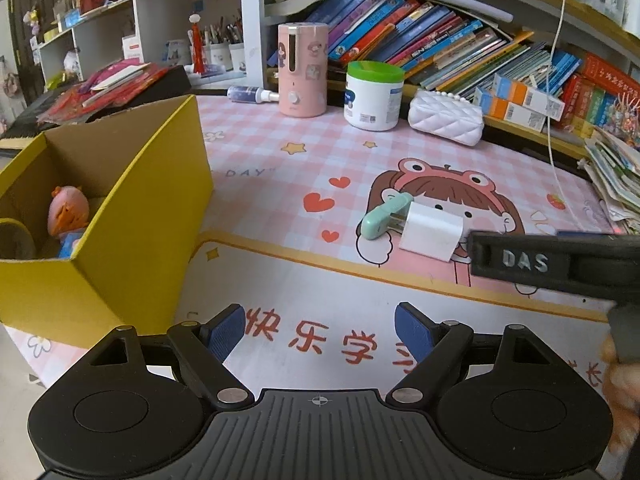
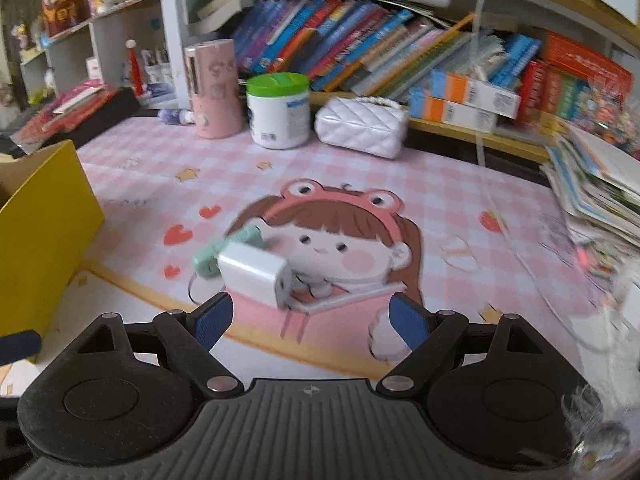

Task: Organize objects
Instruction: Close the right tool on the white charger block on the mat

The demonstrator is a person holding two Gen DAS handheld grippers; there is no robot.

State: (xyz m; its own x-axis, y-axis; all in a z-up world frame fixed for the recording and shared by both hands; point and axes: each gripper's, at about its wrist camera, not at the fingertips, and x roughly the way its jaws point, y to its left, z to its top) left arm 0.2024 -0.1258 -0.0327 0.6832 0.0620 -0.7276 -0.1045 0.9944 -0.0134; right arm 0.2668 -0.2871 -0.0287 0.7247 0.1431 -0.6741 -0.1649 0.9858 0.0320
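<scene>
1. Your target is the white charger (image 2: pixel 256 276), lying on the pink desk mat (image 2: pixel 440 184) at about eleven o'clock from your right gripper (image 2: pixel 310 320), just beyond its blue pads.
2. Both sets of jaws stand wide apart with nothing between them; your left gripper (image 1: pixel 320 330) hangs over the mat's white border, near the yellow box (image 1: pixel 132 216) at its ten o'clock.
3. A mint-green clip (image 2: pixel 224 250) touches the charger's far left side. Judge your line so the pads straddle the charger alone.
4. I'd bring the right gripper slightly left before lowering it, since the charger sits off-centre toward the left pad.
5. Close on the flat white faces, not the rounded corners, which look slippery.
6. The box, already holding a pink toy (image 1: pixel 68 212), seems the likely destination.
</scene>
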